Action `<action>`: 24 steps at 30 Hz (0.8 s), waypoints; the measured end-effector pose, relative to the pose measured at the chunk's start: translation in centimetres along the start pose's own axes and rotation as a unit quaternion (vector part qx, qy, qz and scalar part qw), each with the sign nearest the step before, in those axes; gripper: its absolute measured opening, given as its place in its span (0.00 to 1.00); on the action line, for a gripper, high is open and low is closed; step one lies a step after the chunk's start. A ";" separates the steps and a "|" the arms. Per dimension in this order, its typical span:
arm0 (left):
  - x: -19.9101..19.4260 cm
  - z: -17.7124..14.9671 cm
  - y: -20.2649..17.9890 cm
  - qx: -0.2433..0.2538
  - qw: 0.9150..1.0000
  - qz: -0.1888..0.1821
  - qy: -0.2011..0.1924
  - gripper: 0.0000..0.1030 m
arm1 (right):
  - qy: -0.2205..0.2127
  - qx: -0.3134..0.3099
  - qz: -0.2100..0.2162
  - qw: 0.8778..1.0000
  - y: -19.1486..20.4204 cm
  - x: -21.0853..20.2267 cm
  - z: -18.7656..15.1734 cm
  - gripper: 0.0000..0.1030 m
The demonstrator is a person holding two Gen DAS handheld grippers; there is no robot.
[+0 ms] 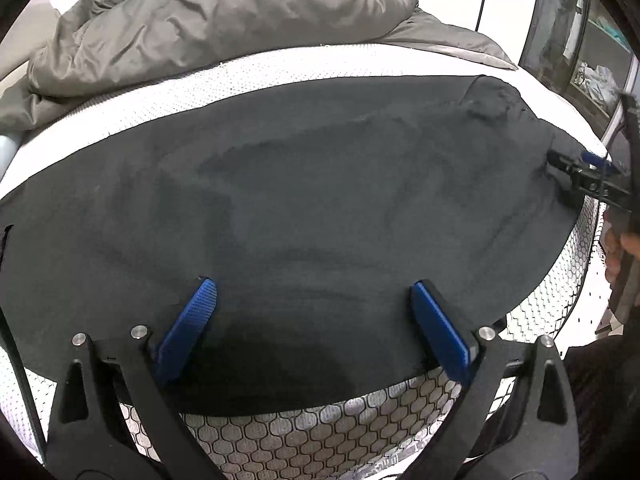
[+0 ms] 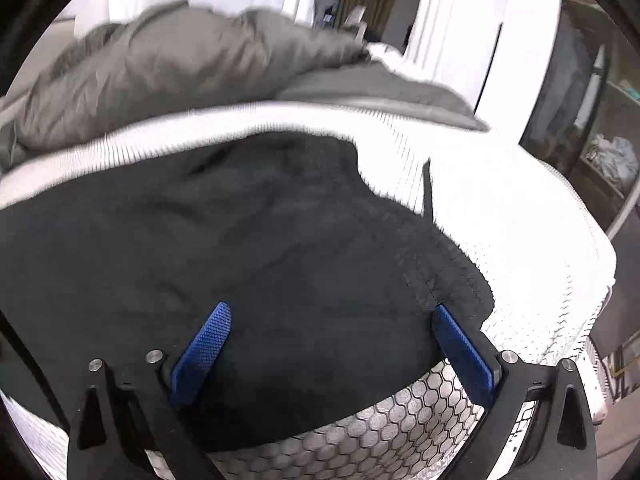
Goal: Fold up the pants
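You have the pants (image 1: 304, 200) spread dark and mostly flat across the near part of the mattress (image 1: 280, 66), its near edge running along the mattress's front lip where the honeycomb-patterned side panel (image 1: 320, 432) drops away; that placement keeps the cloth within reach of both hands and gives you a firm bed to crease against. The grey duvet (image 1: 192, 20) is bunched up at the far side, well apart from the pants, so it leaves the working area free. Your left gripper (image 1: 314, 328) hangs over the near hem with its blue fingers (image 1: 188, 324) spread wide and nothing pinched between them, the cloth simply lying beneath. Your right gripper (image 2: 332, 344) sits over the end of the garment where a stitched seam and a rumpled corner (image 2: 448, 276) lie just beside its right finger; its fingers (image 2: 204, 348) also stand wide with no fabric held. That view is smeared, so fine detail of the seam is hard to read. In the left view you can see that same gripper low at the garment's right end, with your hand (image 1: 618, 248) behind it. Placing one tool near each end suggests you are setting up to pick up the near edge at two points, so the fold lifts evenly rather than twisting.
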State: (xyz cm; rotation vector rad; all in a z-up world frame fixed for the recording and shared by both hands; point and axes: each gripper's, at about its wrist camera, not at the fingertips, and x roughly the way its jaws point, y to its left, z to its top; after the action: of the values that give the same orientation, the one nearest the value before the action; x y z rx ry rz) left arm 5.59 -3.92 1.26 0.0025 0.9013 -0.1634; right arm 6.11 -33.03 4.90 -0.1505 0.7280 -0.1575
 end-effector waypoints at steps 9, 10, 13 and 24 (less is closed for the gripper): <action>-0.2 -0.2 0.2 0.001 1.000 -0.001 0.001 0.97 | 0.039 -0.164 0.107 0.980 9.7 1.7 0.5 0.99; -0.2 -0.2 0.2 0.001 1.000 -0.002 0.001 0.97 | 0.037 -0.153 0.096 0.983 8.2 1.7 0.5 0.99; -0.2 -0.2 0.2 0.001 1.000 -0.003 0.004 0.97 | 0.029 -0.112 -0.027 0.993 2.6 2.2 0.5 0.99; -2.5 3.8 2.9 -0.031 0.999 0.018 -0.039 0.96 | -0.004 -0.123 0.081 0.989 6.9 -0.8 2.8 0.99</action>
State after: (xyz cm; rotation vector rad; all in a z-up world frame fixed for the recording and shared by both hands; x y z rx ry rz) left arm 7.42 -1.00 5.42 -0.0443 0.8282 -0.1013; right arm 8.01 -25.90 6.20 -0.3260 0.7466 0.0882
